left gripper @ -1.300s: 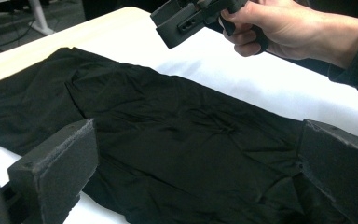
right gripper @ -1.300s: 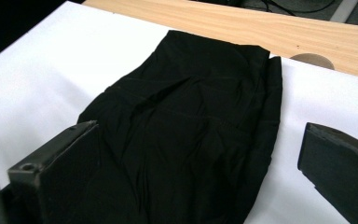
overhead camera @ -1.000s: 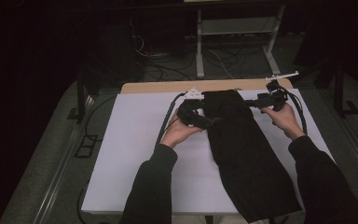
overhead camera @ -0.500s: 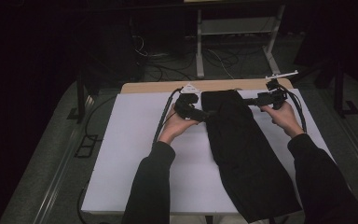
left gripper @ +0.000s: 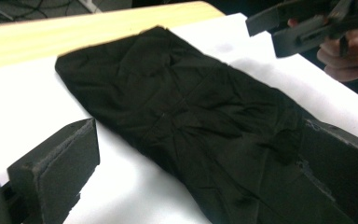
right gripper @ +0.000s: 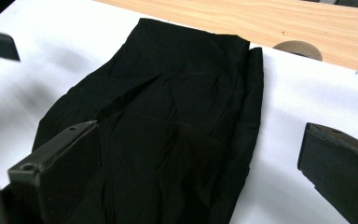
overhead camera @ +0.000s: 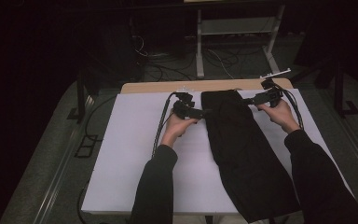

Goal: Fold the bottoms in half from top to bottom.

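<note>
A long black garment (overhead camera: 242, 149) lies flat on the white sheet (overhead camera: 130, 154), running from the far middle of the table to its near right edge. My left gripper (overhead camera: 206, 112) is at the garment's far left edge and my right gripper (overhead camera: 246, 100) at its far right edge, pointing at each other. In the left gripper view the jaws of the left gripper (left gripper: 196, 158) stand wide apart over the cloth (left gripper: 182, 107), with the right gripper (left gripper: 307, 23) beyond. In the right gripper view the right gripper (right gripper: 200, 154) is open too, low over the garment (right gripper: 177, 102).
A bare strip of wooden tabletop (overhead camera: 168, 86) shows beyond the sheet, with a round cable hole (right gripper: 298, 49) in it. The left gripper's cable (overhead camera: 161, 121) trails across the sheet. A metal stand (overhead camera: 200, 42) and loose cables (overhead camera: 223, 56) are on the floor behind.
My left gripper has shifted a little toward the table's far end, along the garment's left edge. The right gripper has hardly moved. The garment's far end looks flatter.
</note>
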The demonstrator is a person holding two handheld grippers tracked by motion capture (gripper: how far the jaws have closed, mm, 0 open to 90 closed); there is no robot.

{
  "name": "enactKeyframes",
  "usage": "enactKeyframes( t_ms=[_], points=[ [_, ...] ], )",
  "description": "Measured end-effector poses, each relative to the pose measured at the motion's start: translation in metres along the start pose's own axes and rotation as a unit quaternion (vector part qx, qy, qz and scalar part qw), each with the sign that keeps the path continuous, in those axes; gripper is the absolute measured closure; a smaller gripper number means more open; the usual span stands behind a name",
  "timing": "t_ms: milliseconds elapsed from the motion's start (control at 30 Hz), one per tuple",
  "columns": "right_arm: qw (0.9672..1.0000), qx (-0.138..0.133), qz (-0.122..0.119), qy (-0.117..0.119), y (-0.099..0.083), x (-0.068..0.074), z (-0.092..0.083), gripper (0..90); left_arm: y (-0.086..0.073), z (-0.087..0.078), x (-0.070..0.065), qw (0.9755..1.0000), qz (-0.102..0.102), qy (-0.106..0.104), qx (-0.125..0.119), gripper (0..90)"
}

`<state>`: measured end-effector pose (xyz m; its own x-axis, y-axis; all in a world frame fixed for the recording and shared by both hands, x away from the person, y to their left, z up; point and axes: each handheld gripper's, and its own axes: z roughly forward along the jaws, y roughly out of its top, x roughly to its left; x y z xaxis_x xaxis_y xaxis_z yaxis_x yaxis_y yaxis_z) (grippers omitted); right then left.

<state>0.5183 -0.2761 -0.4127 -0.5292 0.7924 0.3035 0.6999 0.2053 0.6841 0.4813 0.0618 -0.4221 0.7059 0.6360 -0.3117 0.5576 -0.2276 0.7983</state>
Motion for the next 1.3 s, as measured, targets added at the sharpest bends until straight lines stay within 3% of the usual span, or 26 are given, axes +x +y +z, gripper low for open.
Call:
enactKeyframes(
  t_ms=[133,267,500,700,867,1000,1167,1233,1300],
  points=[
    [0.9999,0.006,0.008,-0.002,0.002,-0.001,0.004,0.1,-0.005,0.01,0.002,0.9996,-0.028,-0.007,0.006,0.0],
    [0.9994,0.029,0.014,0.007,-0.001,-0.003,0.01,9.4,-0.009,0.016,0.004,0.9982,-0.055,-0.019,0.016,0.0],
    [0.9983,0.047,0.033,0.004,-0.005,-0.01,0.017,12.9,-0.015,0.025,0.004,0.9971,-0.069,-0.01,0.031,0.0],
    [0.9972,0.06,0.046,0.003,-0.011,-0.013,0.021,13.2,-0.022,0.032,0.004,0.9956,-0.084,-0.028,0.03,0.0],
    [0.9963,0.062,0.058,0.007,-0.017,-0.019,0.022,14.8,-0.023,0.033,0.004,0.9949,-0.092,-0.031,0.025,0.1],
    [0.9962,0.054,0.065,0.019,-0.022,-0.021,0.023,18.4,-0.023,0.034,0.005,0.9944,-0.101,-0.025,0.018,7.0],
    [0.9967,0.05,0.062,0.016,-0.023,-0.018,0.026,27.0,-0.026,0.038,0.005,0.993,-0.116,-0.013,0.015,15.2],
    [0.9969,0.051,0.058,0.013,-0.022,-0.015,0.027,29.1,-0.026,0.038,0.006,0.9909,-0.134,0.0,0.009,23.4],
    [0.997,0.051,0.057,0.01,-0.021,-0.013,0.029,31.6,-0.025,0.039,0.007,0.9884,-0.152,0.0,0.002,26.9]
  ],
)
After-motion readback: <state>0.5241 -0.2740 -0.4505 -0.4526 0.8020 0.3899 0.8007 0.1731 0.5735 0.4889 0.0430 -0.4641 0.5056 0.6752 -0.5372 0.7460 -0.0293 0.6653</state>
